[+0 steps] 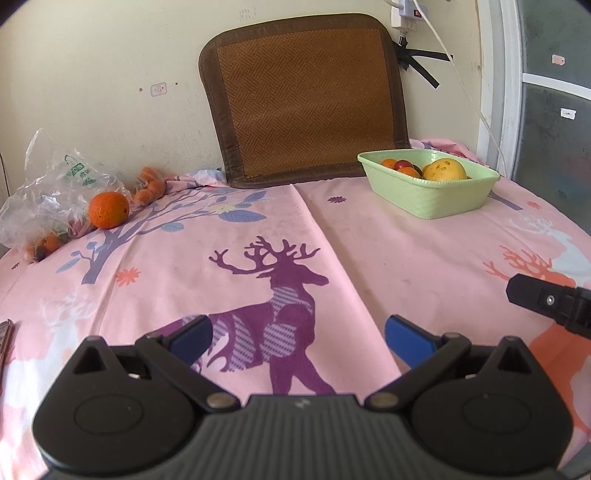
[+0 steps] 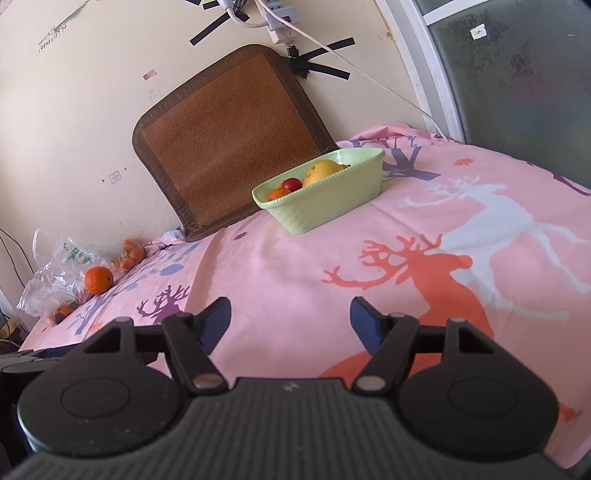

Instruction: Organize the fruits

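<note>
A pale green basket point(image 1: 436, 201) point(image 2: 332, 206) stands at the back right of the pink cloth. It holds a yellow mango point(image 1: 444, 170) point(image 2: 320, 170), a red fruit point(image 2: 291, 184) and small oranges point(image 1: 406, 171). A big orange point(image 1: 108, 209) point(image 2: 98, 279) rests at the far left beside a clear plastic bag point(image 1: 48, 195) point(image 2: 55, 273) with more small fruit. Small tangerines point(image 1: 149, 186) point(image 2: 131, 254) lie behind it. My left gripper point(image 1: 297, 338) is open over the purple deer print with nothing between its fingers. My right gripper point(image 2: 290, 319) is open too, low over the cloth, far from the fruit.
A brown woven mat point(image 1: 306, 99) point(image 2: 225, 136) leans on the wall behind the basket. A white cable point(image 1: 461, 81) hangs from a power strip point(image 2: 277, 14). The right gripper's finger point(image 1: 546, 299) shows at the left view's right edge. A window frame point(image 2: 424, 62) stands at right.
</note>
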`<move>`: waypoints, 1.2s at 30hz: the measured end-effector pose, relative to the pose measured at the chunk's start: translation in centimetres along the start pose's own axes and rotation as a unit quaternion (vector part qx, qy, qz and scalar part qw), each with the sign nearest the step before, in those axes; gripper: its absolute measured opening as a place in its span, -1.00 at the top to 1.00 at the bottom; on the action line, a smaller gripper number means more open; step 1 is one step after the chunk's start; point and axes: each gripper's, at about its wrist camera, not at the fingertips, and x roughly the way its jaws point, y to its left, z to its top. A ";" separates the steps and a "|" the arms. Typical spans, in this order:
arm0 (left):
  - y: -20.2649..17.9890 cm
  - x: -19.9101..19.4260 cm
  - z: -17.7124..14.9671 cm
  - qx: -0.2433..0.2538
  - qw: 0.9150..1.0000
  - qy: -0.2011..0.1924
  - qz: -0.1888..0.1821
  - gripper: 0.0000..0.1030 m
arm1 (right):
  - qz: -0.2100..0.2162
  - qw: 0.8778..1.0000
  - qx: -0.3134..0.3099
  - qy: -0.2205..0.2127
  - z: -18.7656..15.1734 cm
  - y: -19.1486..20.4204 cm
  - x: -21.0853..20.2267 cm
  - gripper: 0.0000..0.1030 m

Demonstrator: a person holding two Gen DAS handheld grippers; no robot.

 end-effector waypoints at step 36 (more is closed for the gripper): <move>-0.1 2.1 -1.5 -0.016 0.998 0.045 -0.034 -1.00 | -0.002 1.000 0.011 0.010 -0.4 -0.5 0.6 -0.43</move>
